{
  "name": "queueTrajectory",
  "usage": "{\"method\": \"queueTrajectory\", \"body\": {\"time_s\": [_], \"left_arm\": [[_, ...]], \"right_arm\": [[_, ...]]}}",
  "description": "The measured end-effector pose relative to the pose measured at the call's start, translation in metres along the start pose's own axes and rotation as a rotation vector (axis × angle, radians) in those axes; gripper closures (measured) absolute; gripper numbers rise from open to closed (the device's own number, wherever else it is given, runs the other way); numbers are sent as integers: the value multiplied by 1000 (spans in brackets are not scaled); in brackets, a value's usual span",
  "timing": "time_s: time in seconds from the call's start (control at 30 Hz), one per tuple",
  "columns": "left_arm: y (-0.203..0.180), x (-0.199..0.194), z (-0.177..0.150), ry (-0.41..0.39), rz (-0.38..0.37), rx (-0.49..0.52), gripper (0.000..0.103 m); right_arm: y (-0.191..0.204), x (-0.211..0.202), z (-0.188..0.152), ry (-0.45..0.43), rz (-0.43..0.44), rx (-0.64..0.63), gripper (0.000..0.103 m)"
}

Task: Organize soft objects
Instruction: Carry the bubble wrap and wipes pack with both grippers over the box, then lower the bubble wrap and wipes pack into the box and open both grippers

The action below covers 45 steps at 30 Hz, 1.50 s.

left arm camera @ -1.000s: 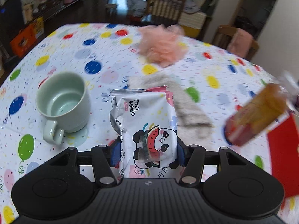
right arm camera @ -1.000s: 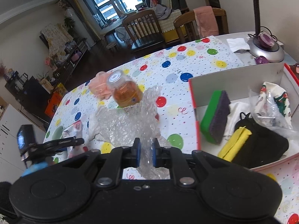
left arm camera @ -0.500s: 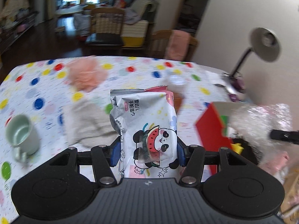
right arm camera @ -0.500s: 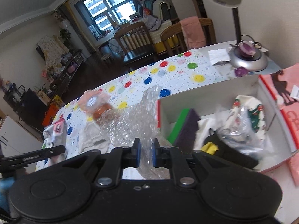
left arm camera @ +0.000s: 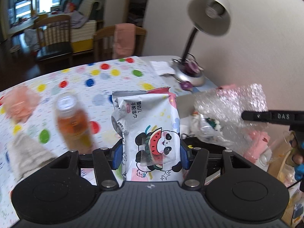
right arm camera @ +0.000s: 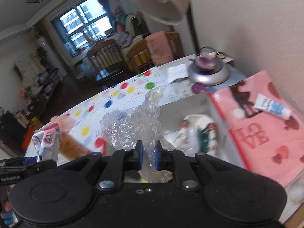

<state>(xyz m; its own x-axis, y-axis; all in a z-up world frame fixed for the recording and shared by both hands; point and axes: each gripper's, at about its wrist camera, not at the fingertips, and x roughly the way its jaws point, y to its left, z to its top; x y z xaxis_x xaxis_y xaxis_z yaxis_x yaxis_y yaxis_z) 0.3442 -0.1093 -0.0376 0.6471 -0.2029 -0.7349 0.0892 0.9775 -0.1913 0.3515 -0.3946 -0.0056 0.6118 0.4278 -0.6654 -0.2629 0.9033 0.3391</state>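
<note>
My left gripper (left arm camera: 150, 152) is shut on a white wet-wipes pack (left arm camera: 150, 129) with a panda and watermelon print, held upright above the table. The pack also shows in the right wrist view (right arm camera: 47, 142) at the left. My right gripper (right arm camera: 148, 156) is shut on a crumpled sheet of bubble wrap (right arm camera: 136, 125), held over the open box (right arm camera: 190, 102). The bubble wrap shows in the left wrist view (left arm camera: 231, 110) at the right, with a right finger (left arm camera: 266, 116) across it. Inside the box lies a clear bag of printed cloth (right arm camera: 201, 133).
A juice bottle (left arm camera: 74, 125), a pink bath pouf (left arm camera: 19, 102) and a grey cloth (left arm camera: 26, 152) are on the polka-dot tablecloth (left arm camera: 91, 79). A desk lamp (left arm camera: 190, 74) stands at the wall. The pink box lid (right arm camera: 262, 133) carries a white tube (right arm camera: 273, 109).
Both grippers swung right and forward with their loads. The box and lamp came closer; the cup left the left view. The bubble wrap now hangs over the box.
</note>
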Motion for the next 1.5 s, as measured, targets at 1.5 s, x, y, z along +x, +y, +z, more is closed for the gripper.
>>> {"method": "queueTrajectory", "body": {"time_s": [1.5], "left_arm": [[-92,167,-13,319,-31,238,46]], "right_arm": [[-60,111,1,156,-177,-60,85]]}}
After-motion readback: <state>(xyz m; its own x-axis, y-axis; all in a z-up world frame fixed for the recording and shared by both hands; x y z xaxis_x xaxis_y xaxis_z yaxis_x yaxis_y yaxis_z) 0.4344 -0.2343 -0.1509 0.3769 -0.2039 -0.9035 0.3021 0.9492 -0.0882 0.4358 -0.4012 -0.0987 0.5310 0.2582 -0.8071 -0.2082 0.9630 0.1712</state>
